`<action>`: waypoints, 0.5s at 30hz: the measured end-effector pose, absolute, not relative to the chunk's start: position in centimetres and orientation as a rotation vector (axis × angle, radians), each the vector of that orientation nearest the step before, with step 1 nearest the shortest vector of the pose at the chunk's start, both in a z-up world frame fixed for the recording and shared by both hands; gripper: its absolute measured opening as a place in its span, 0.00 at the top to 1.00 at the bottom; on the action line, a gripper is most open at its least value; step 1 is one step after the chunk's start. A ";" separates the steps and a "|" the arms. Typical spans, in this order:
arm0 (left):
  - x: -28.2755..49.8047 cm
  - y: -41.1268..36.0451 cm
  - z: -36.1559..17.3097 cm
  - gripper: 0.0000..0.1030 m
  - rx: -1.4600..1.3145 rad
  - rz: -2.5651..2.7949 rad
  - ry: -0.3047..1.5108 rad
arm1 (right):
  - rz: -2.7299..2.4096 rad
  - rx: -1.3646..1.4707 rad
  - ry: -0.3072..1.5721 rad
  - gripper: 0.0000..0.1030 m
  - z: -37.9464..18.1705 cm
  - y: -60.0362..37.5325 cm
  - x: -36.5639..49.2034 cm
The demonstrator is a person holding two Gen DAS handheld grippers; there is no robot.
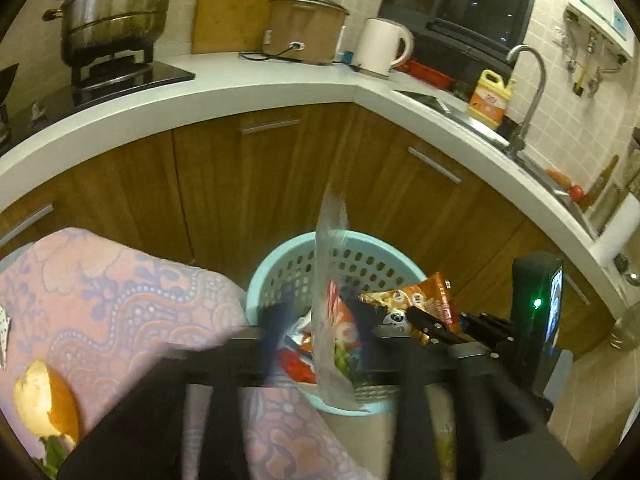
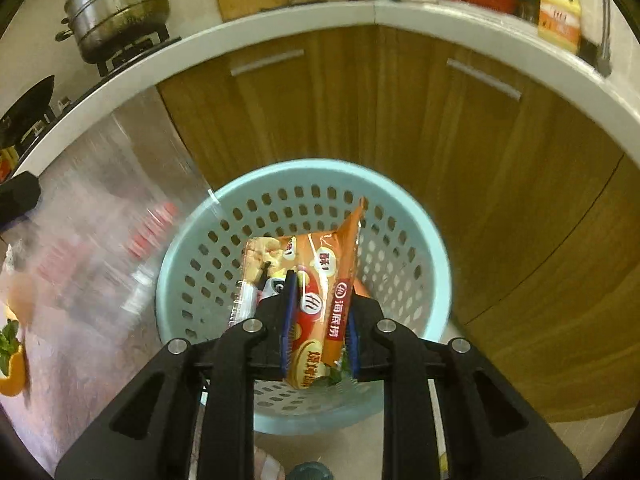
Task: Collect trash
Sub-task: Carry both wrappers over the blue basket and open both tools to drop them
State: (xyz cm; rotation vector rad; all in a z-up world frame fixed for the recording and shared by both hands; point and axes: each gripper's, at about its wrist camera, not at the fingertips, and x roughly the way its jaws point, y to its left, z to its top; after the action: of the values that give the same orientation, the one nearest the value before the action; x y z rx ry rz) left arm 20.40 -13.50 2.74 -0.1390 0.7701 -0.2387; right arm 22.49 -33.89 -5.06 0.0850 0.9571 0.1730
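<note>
A light blue perforated basket [image 2: 404, 208] stands on the floor by the wooden cabinets; it also shows in the left wrist view [image 1: 280, 264]. My right gripper [image 2: 318, 320] is shut on an orange snack wrapper [image 2: 320, 280] and holds it above the basket's mouth. That wrapper also shows in the left wrist view [image 1: 420, 296], with the right gripper [image 1: 448, 330] beside it. My left gripper [image 1: 318, 320] is open above the basket. A clear plastic wrapper [image 1: 332, 272] stands between its fingers, blurred, untouched by either. It appears blurred in the right wrist view [image 2: 104, 240].
A table with a pink patterned cloth [image 1: 120, 300] stands left of the basket, with orange peel [image 1: 44, 400] and green scraps on it. Behind runs a white counter [image 1: 240, 88] with a steamer pot [image 1: 112, 12], cooker, kettle, detergent bottle and sink tap.
</note>
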 end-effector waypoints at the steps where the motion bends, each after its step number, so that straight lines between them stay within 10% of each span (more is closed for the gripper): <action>1: 20.3 -13.4 2.6 0.46 -0.137 -0.230 0.762 | 0.179 0.081 0.967 0.77 -5.3 -33.8 22.6; 4: 20.1 -13.3 2.3 0.47 -0.134 -0.251 0.779 | 0.179 0.086 0.980 0.48 -6.0 -33.8 22.7; 15: 16.4 -11.6 4.5 0.47 -0.110 -0.284 0.727 | 0.241 0.113 0.926 0.48 -3.3 -32.6 19.6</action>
State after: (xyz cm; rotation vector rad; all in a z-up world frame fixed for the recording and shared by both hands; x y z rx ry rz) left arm 16.38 -11.58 4.50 -0.1096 0.7266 -0.2837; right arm 19.61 -32.59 -3.29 0.1134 0.9262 0.2405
